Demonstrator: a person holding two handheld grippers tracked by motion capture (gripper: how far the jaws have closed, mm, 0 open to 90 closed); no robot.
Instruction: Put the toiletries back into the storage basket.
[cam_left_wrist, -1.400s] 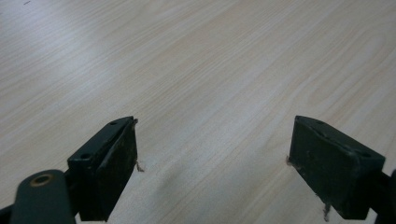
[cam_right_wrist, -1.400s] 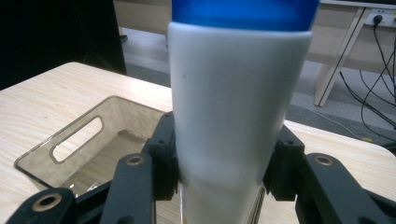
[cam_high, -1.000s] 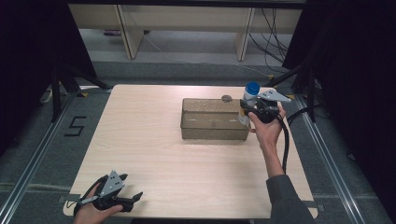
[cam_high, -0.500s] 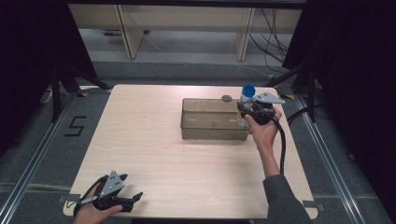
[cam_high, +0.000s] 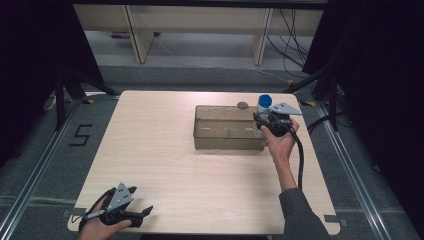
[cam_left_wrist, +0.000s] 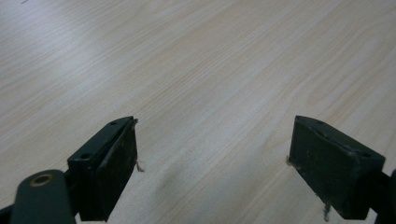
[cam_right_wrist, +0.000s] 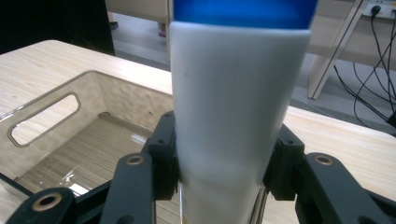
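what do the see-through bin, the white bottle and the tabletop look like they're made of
Bin: most likely clear plastic, glossy; the table shows through its walls, and it has a moulded handle slot. Bottle, held in the right claw: looks like smooth matte white plastic with a shinier blue cap. Tabletop: pale wood-grain surface, possibly laminate rather than solid wood; the even sheen hints at that.

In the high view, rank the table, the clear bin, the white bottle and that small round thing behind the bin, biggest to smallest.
1. table
2. clear bin
3. white bottle, partly hidden by the right gripper
4. small round thing
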